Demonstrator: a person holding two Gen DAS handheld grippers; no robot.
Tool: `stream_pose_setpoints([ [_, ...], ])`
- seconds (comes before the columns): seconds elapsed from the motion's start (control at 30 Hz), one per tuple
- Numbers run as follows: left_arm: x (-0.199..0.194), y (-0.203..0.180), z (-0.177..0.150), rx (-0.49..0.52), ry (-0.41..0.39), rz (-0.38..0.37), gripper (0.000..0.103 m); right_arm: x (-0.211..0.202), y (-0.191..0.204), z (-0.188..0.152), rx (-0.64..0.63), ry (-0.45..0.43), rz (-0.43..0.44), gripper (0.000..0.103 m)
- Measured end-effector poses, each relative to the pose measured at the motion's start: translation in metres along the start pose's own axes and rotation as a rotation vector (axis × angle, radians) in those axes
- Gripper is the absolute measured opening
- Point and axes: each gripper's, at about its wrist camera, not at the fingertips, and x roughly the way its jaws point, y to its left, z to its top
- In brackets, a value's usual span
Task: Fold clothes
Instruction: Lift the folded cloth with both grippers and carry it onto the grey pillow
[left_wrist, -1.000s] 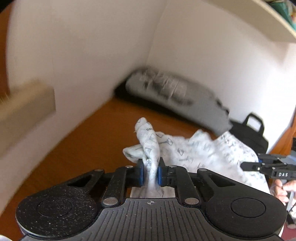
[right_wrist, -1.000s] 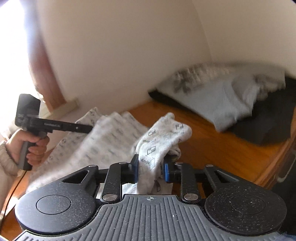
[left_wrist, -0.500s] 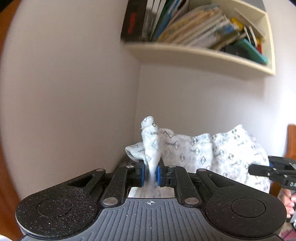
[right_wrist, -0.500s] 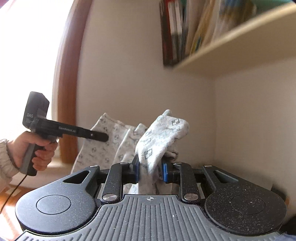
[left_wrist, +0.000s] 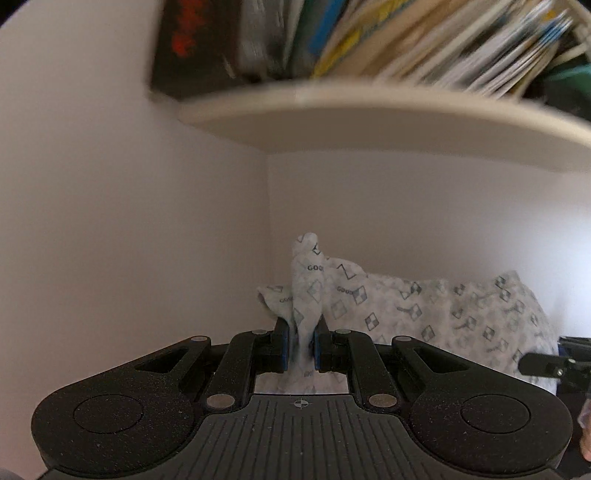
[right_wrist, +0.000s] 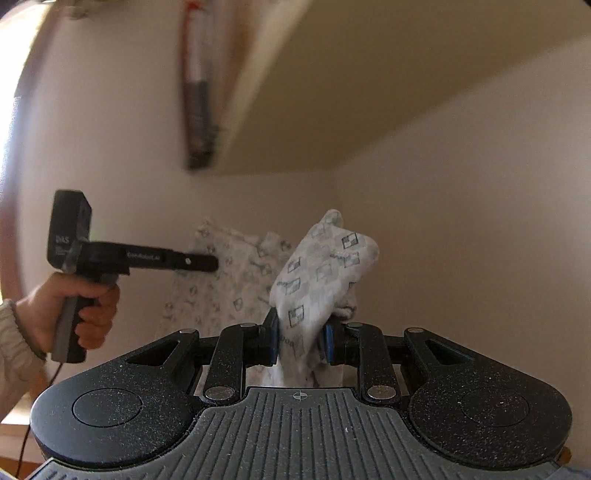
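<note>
Left wrist view: the left gripper (left_wrist: 300, 345) is clamped on a bunched corner of the patterned garment (left_wrist: 436, 314). A second ago a wooden worktop and a pile of grey clothes lay ahead; now only the wall corner and the shelf (left_wrist: 369, 122) of books (left_wrist: 369, 40) fill the frame, so the claw has swung upward and the cloth hangs in the air, off any surface. At the right edge the right gripper's fingers (left_wrist: 543, 363) show against the fabric. Count: one garment, one shelf, a blurred row of books too smeared to number.

Right wrist view: the right gripper (right_wrist: 300, 341) is pinched shut on another gathered corner of the same garment. It too has tilted up from the worktop to the shelf's underside. The left hand (right_wrist: 70, 310) carries its tool beside the spread cloth. One garment, two grippers, one hand. Judged from this, the piece is being lifted and stretched between two corners, ready to be laid or doubled over.
</note>
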Motion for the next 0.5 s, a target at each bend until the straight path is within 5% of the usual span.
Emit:
stream_pose_setpoints([
  [0.17, 0.104, -0.006, -0.007, 0.021, 0.082, 0.007, 0.015, 0.058, -0.065, -0.029, 0.018, 0.125, -0.125, 0.025],
  [0.27, 0.168, -0.021, -0.029, 0.094, 0.174, 0.171, 0.031, 0.097, -0.107, -0.05, 0.039, 0.221, -0.21, 0.035],
  [0.37, 0.175, -0.026, -0.048, 0.088, 0.152, 0.19, 0.04, 0.1, -0.123, -0.071, 0.02, 0.238, -0.257, 0.045],
  [0.5, 0.163, -0.029, -0.063, 0.079, 0.148, 0.164, 0.055, 0.093, -0.116, -0.077, -0.009, 0.192, -0.208, 0.046],
])
